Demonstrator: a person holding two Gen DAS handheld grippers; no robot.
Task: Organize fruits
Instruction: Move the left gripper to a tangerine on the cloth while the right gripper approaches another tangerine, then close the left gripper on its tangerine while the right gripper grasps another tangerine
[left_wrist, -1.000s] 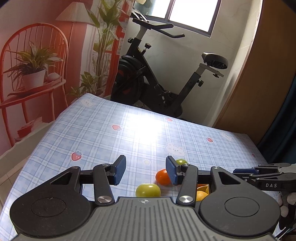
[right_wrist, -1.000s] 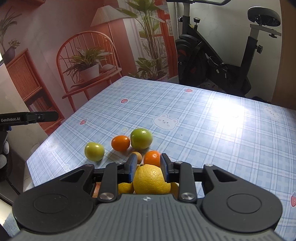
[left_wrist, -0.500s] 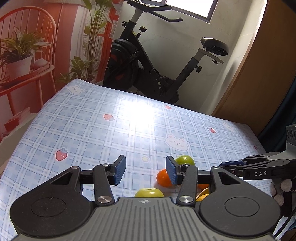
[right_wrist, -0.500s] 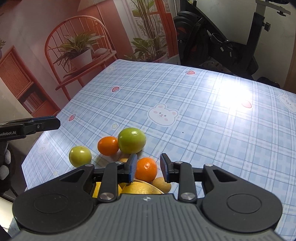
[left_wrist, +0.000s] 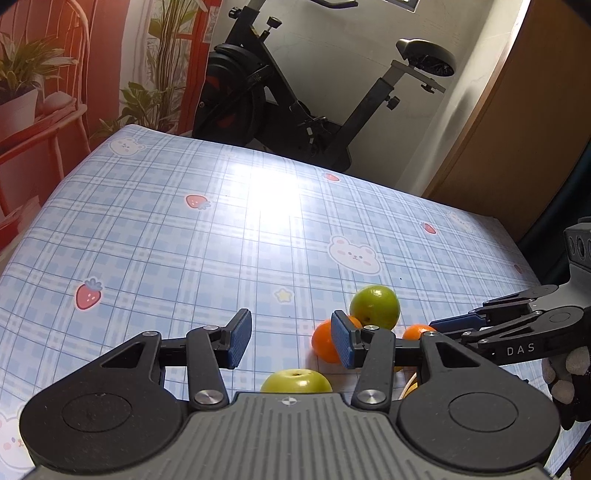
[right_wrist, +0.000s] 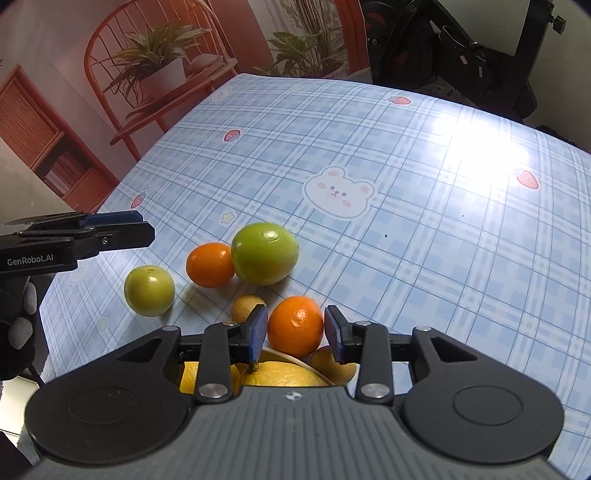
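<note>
Now, starting at your left, your left gripper (left_wrist: 291, 339) hangs over the checked blue surface (left_wrist: 184, 258) with its jaws released and nothing between them; just below it sits a small green fruit (right_wrist: 149, 290), round and matte with a dimple on top. Next to that comes a glossy orange mandarin (right_wrist: 209, 264), touching the larger green fruit (right_wrist: 265, 253), which is shiny and a little flattened. Nearer to you a small tan fruit (right_wrist: 246, 306) peeks out behind the right gripper's left pad. Your right gripper (right_wrist: 295, 334) has its jaws opening, and a second mandarin (right_wrist: 294, 325) with pebbled skin shows between them; the pads stand just clear of its sides. Under that gripper a big yellow citrus (right_wrist: 284, 374) with a stem end lies half hidden, with another tan fruit (right_wrist: 328, 363) beside it on the right.
</note>
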